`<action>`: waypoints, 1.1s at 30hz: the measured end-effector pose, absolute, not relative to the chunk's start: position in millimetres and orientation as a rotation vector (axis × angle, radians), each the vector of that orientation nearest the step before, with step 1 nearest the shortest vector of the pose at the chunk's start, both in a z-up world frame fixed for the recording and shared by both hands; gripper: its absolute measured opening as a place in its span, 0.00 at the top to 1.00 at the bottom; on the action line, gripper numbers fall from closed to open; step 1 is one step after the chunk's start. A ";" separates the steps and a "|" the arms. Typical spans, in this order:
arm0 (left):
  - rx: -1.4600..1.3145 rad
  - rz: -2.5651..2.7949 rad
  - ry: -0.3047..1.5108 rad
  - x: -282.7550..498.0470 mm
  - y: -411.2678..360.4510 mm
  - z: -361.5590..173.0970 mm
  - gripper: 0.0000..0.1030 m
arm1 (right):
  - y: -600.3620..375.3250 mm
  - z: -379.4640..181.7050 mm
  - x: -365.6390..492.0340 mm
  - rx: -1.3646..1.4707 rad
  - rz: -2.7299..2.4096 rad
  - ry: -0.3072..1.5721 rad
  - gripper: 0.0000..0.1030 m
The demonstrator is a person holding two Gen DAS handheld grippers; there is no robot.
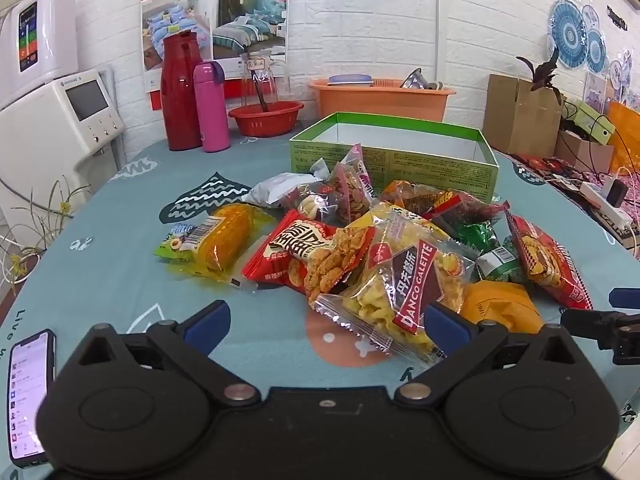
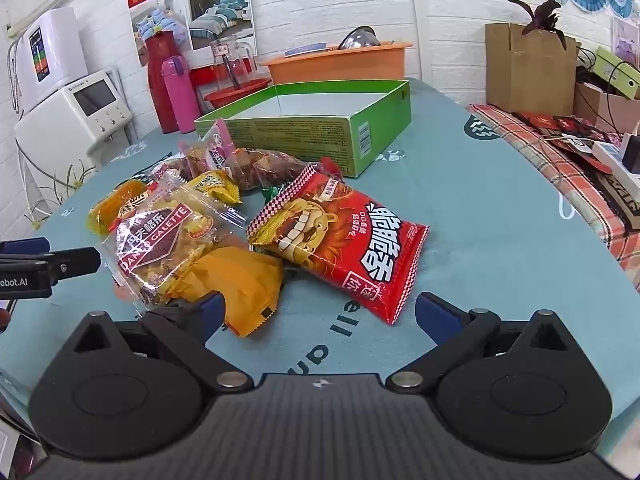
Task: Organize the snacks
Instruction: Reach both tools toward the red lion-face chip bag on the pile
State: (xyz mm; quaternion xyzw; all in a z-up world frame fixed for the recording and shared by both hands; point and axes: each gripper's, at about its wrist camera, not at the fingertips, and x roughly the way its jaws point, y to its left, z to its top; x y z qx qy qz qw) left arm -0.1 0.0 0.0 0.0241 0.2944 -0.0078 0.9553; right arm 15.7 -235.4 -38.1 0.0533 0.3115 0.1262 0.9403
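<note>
Only beside the left tool, a phone; both tools wide, empty.

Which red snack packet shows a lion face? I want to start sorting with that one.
The big red lion packet, lying alone on the right edge of the pile, just ahead of the open right tongs; the other red packets show crackers.

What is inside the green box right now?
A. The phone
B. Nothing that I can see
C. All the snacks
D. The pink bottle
B: the green box shows only its bare white inside walls, though its floor is partly hidden, while the snacks lie piled on the table in front of it.
</note>
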 end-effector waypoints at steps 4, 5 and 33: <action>0.049 -0.030 0.594 -1.4 -3.2 1.3 0.00 | -237.3 -40.4 17.4 0.111 0.255 0.638 0.00; 0.050 -0.031 0.593 -2.1 -4.1 1.6 0.00 | -237.9 -40.9 17.5 0.113 0.253 0.640 0.00; 0.043 -0.314 0.602 47.1 -71.0 28.7 0.00 | -274.3 -47.1 24.5 0.136 0.311 0.434 0.00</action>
